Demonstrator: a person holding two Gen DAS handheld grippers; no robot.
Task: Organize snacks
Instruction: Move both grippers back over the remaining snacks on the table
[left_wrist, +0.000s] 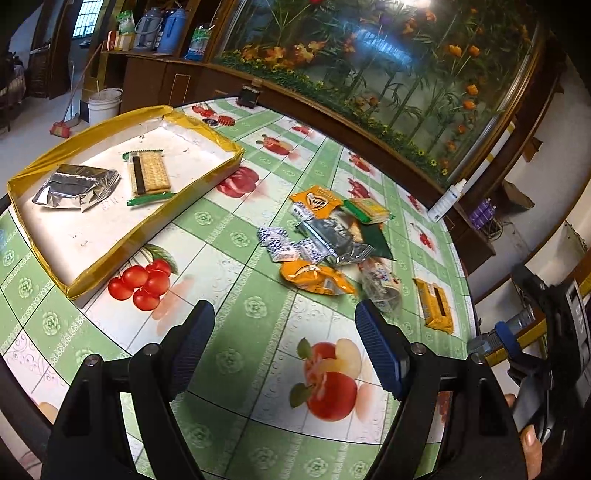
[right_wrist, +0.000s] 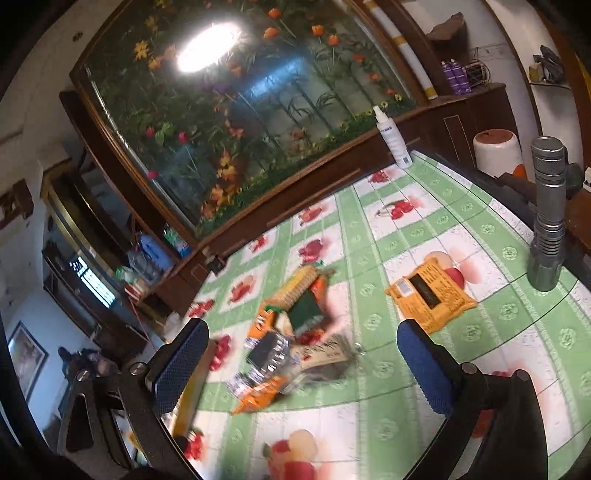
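A yellow-edged tray (left_wrist: 207, 181) sits at the left of the table and holds a silver foil packet (left_wrist: 75, 186) and a green-wrapped cracker pack (left_wrist: 147, 177). A pile of snack packets (left_wrist: 328, 240) lies mid-table; it also shows, blurred, in the right wrist view (right_wrist: 295, 339). A lone orange packet (left_wrist: 434, 304) lies to its right, also seen in the right wrist view (right_wrist: 430, 297). My left gripper (left_wrist: 286, 343) is open and empty, short of the pile. My right gripper (right_wrist: 301, 362) is open and empty above the pile.
A white spray bottle (right_wrist: 393, 136) stands at the table's far edge. A metal flashlight (right_wrist: 548, 218) stands upright at the right edge. A glass cabinet with artificial flowers (left_wrist: 369, 74) runs behind the table. The tablecloth (left_wrist: 255, 306) is green with fruit prints.
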